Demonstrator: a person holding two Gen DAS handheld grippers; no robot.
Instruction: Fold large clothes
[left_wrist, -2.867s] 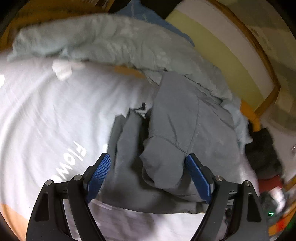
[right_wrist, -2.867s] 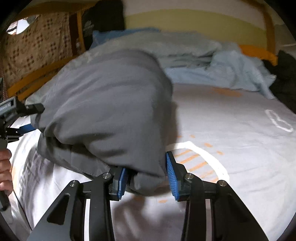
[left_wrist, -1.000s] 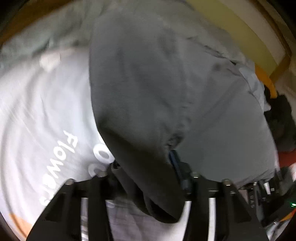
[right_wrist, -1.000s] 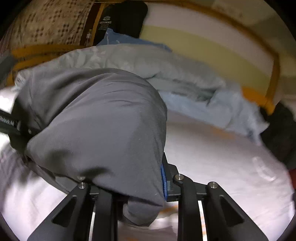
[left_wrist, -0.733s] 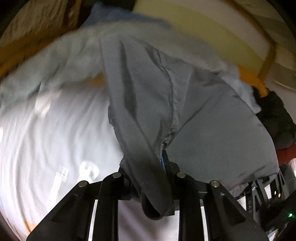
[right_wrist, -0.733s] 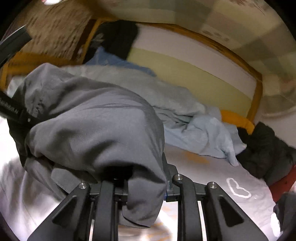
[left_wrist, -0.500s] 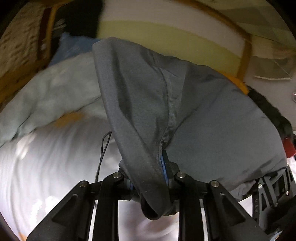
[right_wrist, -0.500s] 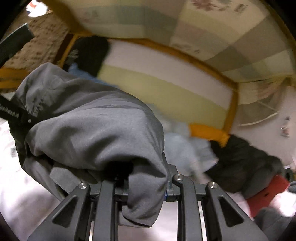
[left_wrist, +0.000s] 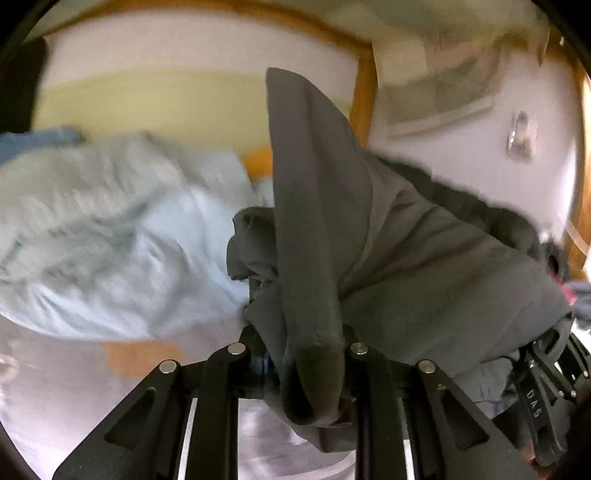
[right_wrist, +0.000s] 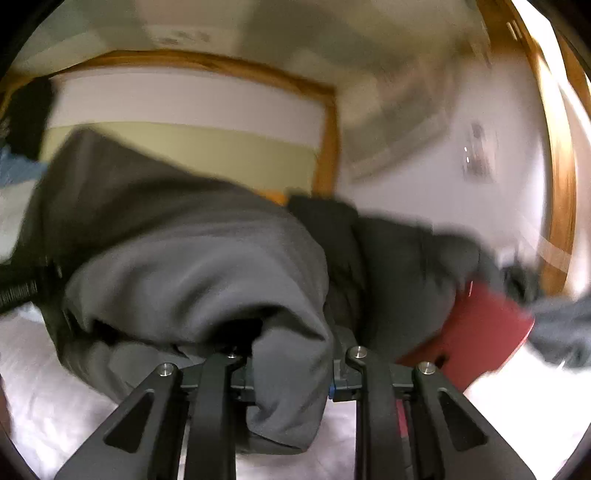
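Lifted off the white printed bedsheet, the dark grey fabric garment hangs pinched in both the left gripper and the right gripper; "DAS" is readable on the right gripper's body.

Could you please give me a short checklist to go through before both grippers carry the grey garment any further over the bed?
1. Left gripper clamped on the grey garment: ok; its jaws have just been closing, with a fold pinched between them.
2. Right gripper clamped on the garment: ok, cloth bunched between its fingers.
3. Garment lifted off the white bedsheet: cannot tell; the lower edge is hidden.
4. Light blue duvet not caught up with the garment: ok, it lies apart.
5. Dark clothes pile and red item out of the path: cannot tell; they lie close and blurred.
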